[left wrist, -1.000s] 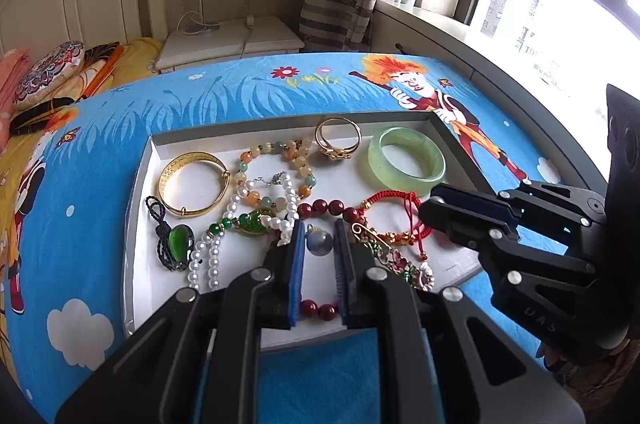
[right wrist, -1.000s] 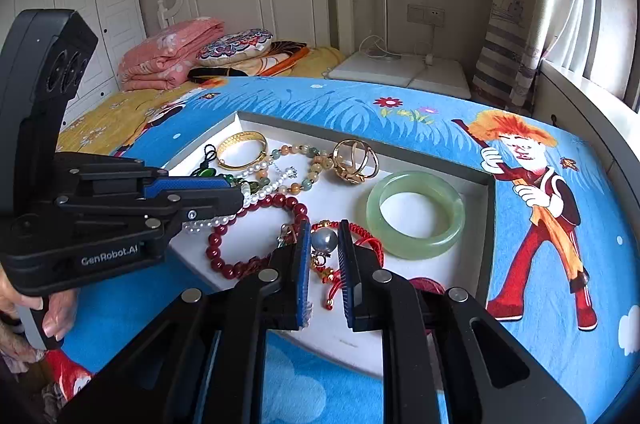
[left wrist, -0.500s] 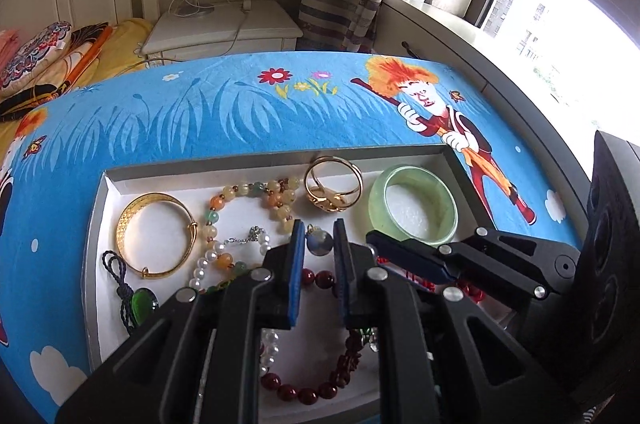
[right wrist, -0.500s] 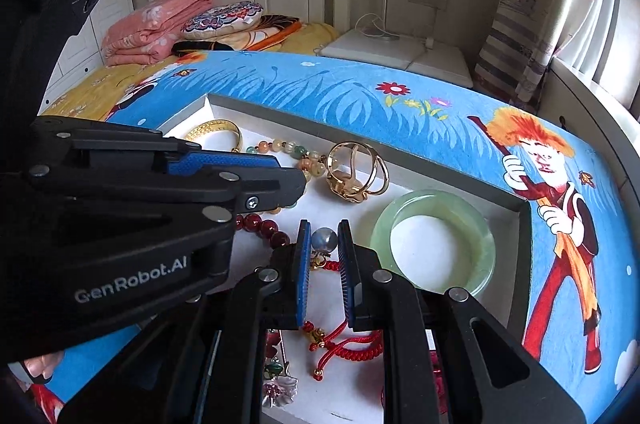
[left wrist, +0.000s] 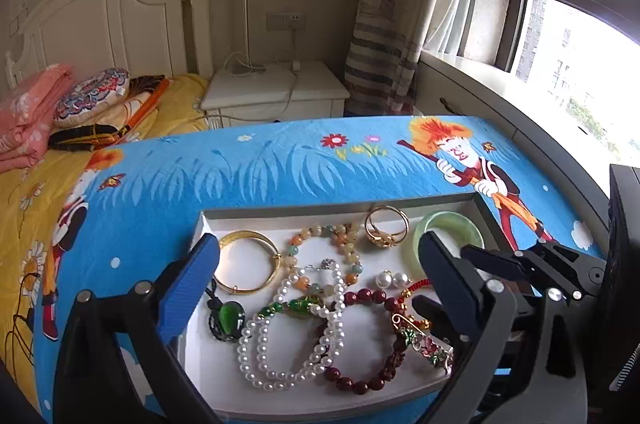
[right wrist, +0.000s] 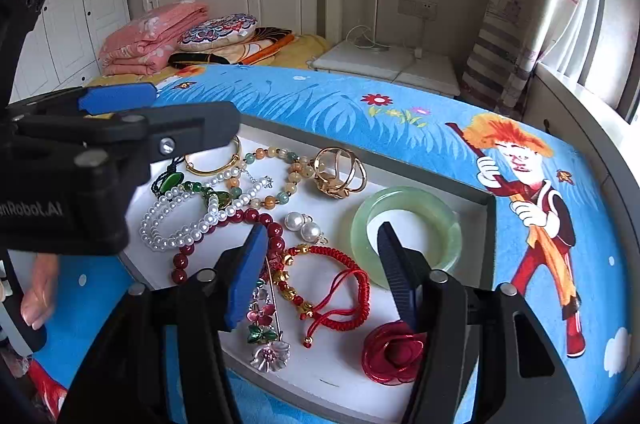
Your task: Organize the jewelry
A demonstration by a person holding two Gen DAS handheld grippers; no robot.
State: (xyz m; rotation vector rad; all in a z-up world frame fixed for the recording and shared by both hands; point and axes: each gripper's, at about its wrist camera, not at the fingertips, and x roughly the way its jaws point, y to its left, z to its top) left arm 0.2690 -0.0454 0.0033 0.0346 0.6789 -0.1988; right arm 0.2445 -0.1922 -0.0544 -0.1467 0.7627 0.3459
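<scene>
The left gripper (right wrist: 160, 111), its side apparently reading "enRobot.AI", and the right gripper (right wrist: 320, 276) are both opening, empty, above the jewelry tray (right wrist: 486, 224).

The pearl strand (left wrist: 296, 340) and green bangle (right wrist: 406, 228) are gleaming smooth and glossy, the gold bangle (left wrist: 248, 266) shining like polished metal. The red cord bracelet (right wrist: 340, 298) is looking woven and matt, lying in a matt white tray (right wrist: 340, 372) on the soft, printed cloth of the tabletop (left wrist: 260, 167).

A tabletop (right wrist: 400, 143) wears a bright blue cloth with grass, flowers and a cartoon figure with orange hair. One thing lies right on the cloth: a flat white tray with a grey rim (right wrist: 486, 201) (left wrist: 280, 212), full of jewelry.
</scene>
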